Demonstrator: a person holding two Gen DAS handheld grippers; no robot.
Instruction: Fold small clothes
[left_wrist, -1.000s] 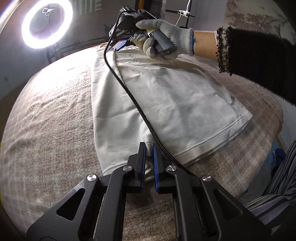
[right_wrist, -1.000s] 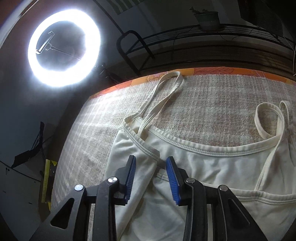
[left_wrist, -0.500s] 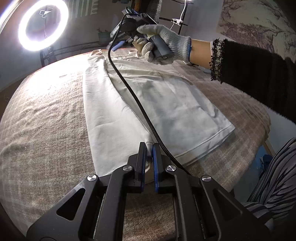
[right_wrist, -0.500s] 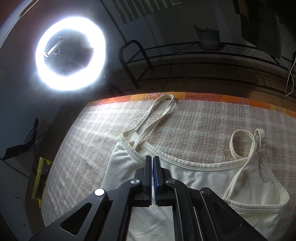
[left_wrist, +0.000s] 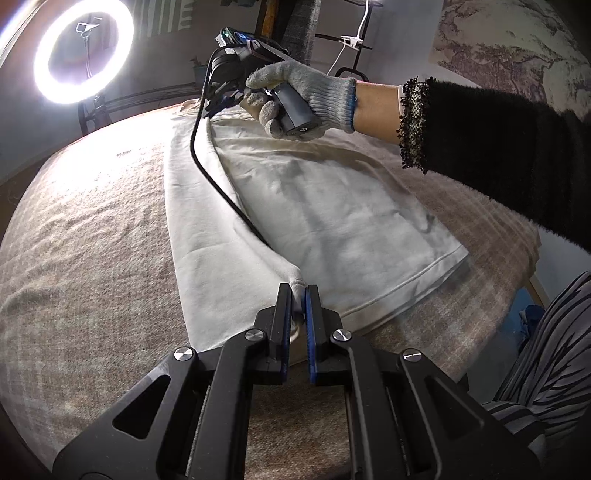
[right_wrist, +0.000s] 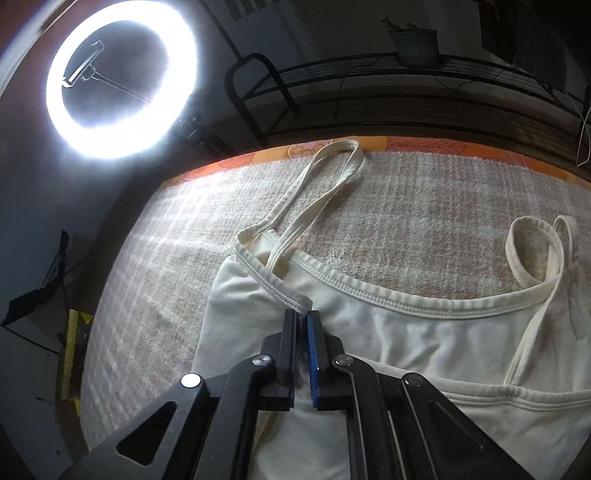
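A cream camisole top (left_wrist: 332, 206) lies on the beige woven blanket (left_wrist: 81, 258), its left strip folded over the middle. My left gripper (left_wrist: 298, 295) is shut on a pinched fold at the hem end. My right gripper (right_wrist: 303, 320) is shut on the folded top edge of the camisole (right_wrist: 424, 332) by the neckline trim. The right gripper (left_wrist: 221, 101) also shows in the left wrist view, in a gloved hand at the far end. Two thin straps (right_wrist: 314, 199) lie flat toward the blanket's far edge.
A lit ring light (left_wrist: 83, 51) stands beyond the far left edge; it also shows in the right wrist view (right_wrist: 123, 79). A black cable (left_wrist: 221, 184) trails across the garment. A black metal rack (right_wrist: 369, 85) stands behind. Striped trousers (left_wrist: 546, 369) are at the right.
My right gripper closed on the folded top edge of the camisole, having been open a second ago. Both grippers have lifted the folded edge slightly. The left stays shut on the hem.
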